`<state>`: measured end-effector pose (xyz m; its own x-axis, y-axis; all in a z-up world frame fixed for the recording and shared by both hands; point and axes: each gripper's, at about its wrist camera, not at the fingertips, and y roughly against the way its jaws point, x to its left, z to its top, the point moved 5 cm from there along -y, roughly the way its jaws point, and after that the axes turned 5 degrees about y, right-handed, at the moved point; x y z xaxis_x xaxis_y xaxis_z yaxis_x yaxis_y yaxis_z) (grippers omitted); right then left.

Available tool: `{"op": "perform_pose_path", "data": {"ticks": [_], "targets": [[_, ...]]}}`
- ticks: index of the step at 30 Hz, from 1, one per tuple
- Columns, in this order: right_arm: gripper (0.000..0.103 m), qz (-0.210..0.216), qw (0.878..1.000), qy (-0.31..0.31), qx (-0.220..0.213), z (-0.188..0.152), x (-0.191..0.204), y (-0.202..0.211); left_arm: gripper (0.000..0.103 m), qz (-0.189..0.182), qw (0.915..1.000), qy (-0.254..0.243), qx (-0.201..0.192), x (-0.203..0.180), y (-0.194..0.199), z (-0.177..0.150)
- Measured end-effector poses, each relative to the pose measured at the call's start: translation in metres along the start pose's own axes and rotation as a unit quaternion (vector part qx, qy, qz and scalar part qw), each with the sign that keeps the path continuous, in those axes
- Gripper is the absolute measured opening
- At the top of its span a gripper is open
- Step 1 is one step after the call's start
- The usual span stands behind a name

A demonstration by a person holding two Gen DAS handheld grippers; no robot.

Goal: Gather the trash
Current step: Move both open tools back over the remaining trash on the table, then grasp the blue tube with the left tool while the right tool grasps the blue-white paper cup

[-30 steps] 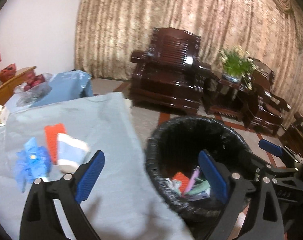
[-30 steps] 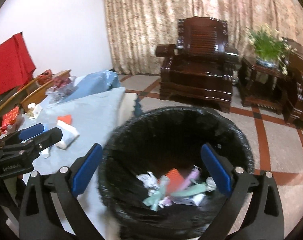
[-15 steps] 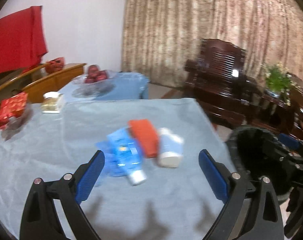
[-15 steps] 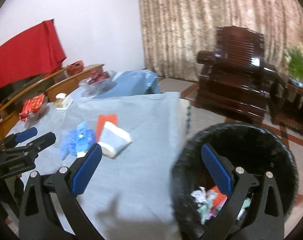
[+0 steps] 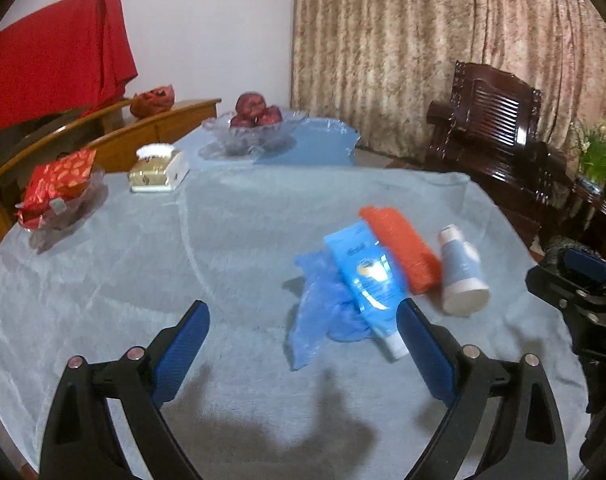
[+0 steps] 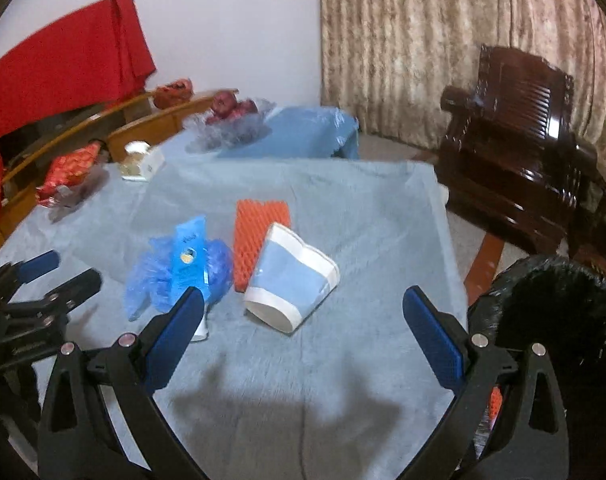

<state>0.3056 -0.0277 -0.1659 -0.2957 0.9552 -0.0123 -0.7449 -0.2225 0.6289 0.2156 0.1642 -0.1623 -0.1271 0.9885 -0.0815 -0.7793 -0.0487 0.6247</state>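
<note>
On the light blue tablecloth [image 5: 183, 264] lie a blue tube [image 5: 373, 280] over a crumpled blue plastic bag [image 5: 319, 312], an orange foam net [image 5: 403, 248] and a blue-and-white pack [image 5: 461, 272]. The right wrist view shows the same tube [image 6: 189, 256], bag [image 6: 151, 280], net [image 6: 257, 236] and pack [image 6: 291, 280]. My left gripper [image 5: 303, 352] is open and empty, just short of the bag. My right gripper [image 6: 303, 328] is open and empty, just short of the pack. The black-lined bin [image 6: 563, 320] stands off the table's right edge.
At the table's far side stand a glass bowl of red fruit [image 5: 255, 128], a tissue box [image 5: 159, 170] and a dish of red packets [image 5: 59, 192]. Dark wooden armchairs [image 6: 515, 152] and a curtain stand behind. A wooden bench with red cloth lies at left.
Both grippers have swung left from over the bin to face the table. The trash pile now sits in front of them. Both stay open and empty.
</note>
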Motion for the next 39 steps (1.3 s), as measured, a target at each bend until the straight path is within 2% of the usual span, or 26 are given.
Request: {"op": "perform_pose_path", "data": {"ticks": [7,15,20,26,31,37,38,39], "targets": [[0.097,-0.013,0.999,0.007,0.037,-0.007,0.013,-0.049,0.092,0.005,0.9997,0.008,0.022,0.008,-0.023,-0.009],[0.097,-0.03,0.997,-0.003,0.069,-0.012,0.015,-0.083,0.092,0.006,0.9989,0.011,0.046,0.017,-0.049,-0.014],[0.096,-0.035,0.996,0.017,0.085,-0.018,0.012,-0.092,0.092,0.003,0.9983,0.011,0.057,0.016,-0.06,-0.018],[0.096,-0.067,0.993,0.041,0.089,-0.025,-0.008,-0.083,0.092,-0.005,0.9973,0.025,0.069,0.013,-0.071,-0.022],[0.096,-0.024,0.996,0.013,0.082,-0.025,-0.011,-0.081,0.092,-0.006,0.9972,0.021,0.072,0.009,-0.072,-0.025],[0.096,-0.007,0.997,-0.01,0.082,-0.016,-0.007,-0.092,0.092,-0.005,0.9976,0.018,0.067,0.008,-0.07,-0.025],[0.094,-0.007,0.996,-0.01,0.084,-0.014,-0.006,-0.096,0.092,-0.005,0.9976,0.017,0.067,0.008,-0.07,-0.025],[0.087,-0.007,0.996,-0.01,0.085,-0.014,-0.005,-0.098,0.092,-0.007,0.9975,0.016,0.069,0.007,-0.072,-0.025]]}}
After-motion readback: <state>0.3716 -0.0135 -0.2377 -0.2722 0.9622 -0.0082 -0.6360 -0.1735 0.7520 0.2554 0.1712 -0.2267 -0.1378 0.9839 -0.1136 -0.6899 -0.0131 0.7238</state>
